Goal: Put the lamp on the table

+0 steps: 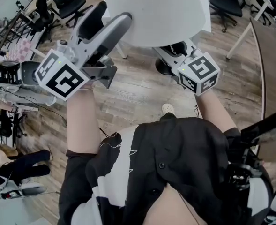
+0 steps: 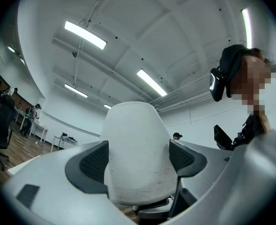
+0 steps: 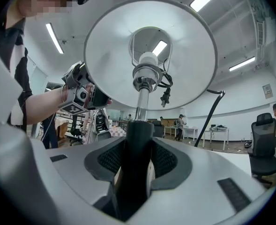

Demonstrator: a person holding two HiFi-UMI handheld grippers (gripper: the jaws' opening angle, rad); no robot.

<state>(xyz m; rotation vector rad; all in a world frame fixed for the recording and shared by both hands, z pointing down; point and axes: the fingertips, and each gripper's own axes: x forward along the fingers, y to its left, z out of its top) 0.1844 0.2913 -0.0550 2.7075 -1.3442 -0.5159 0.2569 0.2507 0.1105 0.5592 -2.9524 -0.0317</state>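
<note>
We hold the lamp point(image 1: 156, 13) aloft over the wooden floor point(image 1: 133, 93). Our left gripper point(image 2: 138, 158) has its jaws clamped on the white shade point(image 2: 133, 125), and our right gripper's point(image 3: 138, 158) jaws are clamped on the dark stem point(image 3: 138, 130).

White lampshade point(image 1: 156, 13), black lamp stem point(image 3: 138, 144), brown wood-grain floor point(image 1: 133, 93).
</note>
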